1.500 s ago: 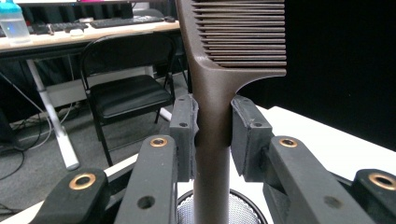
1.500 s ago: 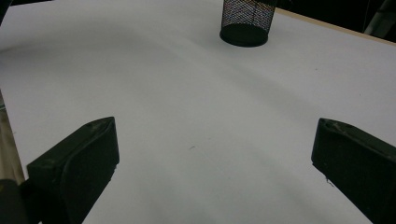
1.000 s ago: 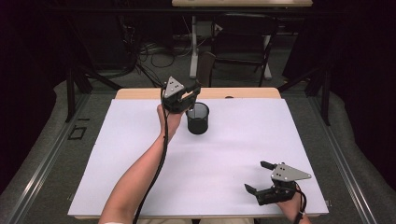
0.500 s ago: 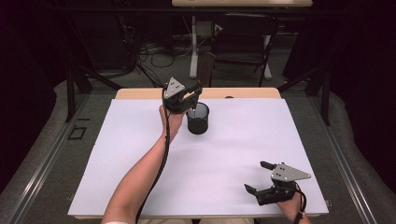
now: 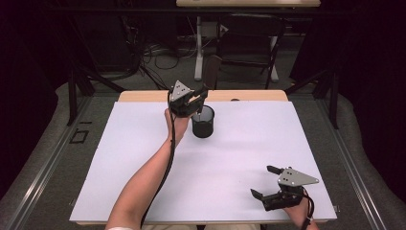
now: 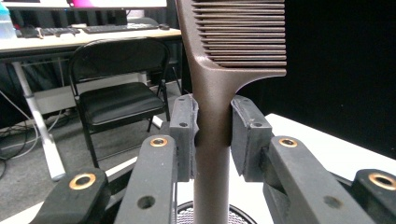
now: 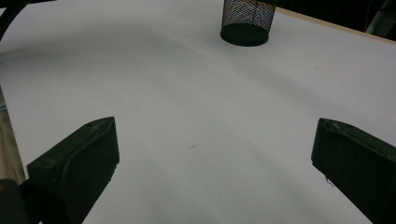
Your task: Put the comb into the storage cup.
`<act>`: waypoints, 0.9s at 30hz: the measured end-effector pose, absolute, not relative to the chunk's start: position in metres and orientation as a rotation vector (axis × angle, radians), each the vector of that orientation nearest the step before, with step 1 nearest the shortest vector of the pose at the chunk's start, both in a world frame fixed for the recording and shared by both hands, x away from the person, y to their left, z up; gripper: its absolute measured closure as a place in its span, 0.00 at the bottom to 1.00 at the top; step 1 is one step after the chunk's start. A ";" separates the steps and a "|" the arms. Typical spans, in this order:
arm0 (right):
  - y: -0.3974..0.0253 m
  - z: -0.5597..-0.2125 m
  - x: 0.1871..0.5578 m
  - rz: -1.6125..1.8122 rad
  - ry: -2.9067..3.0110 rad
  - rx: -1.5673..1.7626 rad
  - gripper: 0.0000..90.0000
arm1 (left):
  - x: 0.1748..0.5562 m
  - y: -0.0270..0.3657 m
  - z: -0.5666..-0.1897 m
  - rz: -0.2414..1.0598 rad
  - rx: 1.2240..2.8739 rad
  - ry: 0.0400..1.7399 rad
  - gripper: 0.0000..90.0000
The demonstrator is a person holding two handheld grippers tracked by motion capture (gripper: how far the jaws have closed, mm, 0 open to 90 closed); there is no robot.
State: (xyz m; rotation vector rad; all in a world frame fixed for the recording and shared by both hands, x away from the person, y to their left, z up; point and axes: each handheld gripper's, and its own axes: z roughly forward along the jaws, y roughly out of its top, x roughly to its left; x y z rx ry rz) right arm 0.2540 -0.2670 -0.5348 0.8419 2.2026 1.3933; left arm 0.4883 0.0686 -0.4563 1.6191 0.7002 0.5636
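Note:
My left gripper (image 5: 195, 103) is held above the rim of a black mesh cup (image 5: 203, 121) near the table's far edge. It is shut on the handle of a brown comb (image 6: 219, 93), which stands upright with its teeth at the top; the cup's rim (image 6: 205, 215) lies right below the handle. My right gripper (image 5: 265, 183) rests open near the table's front right corner with nothing between its jaws. From there the mesh cup (image 7: 247, 21) stands far ahead.
A white sheet (image 5: 143, 158) covers the wooden table. Behind the table stand a black folding chair (image 6: 112, 88) and a desk with a keyboard (image 6: 121, 28). Cables lie on the floor at the back.
The left gripper with the comb has shifted very slightly over the cup. The right gripper has not moved.

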 end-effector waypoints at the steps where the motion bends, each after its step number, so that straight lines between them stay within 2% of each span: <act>1: -0.267 -0.535 0.254 1.393 2.203 0.842 0.01 | 0.489 0.068 -0.457 0.562 1.619 0.702 0.80; 27: -0.267 -0.535 0.254 1.389 2.206 0.848 0.01 | 0.493 0.067 -0.467 0.547 1.670 0.709 0.80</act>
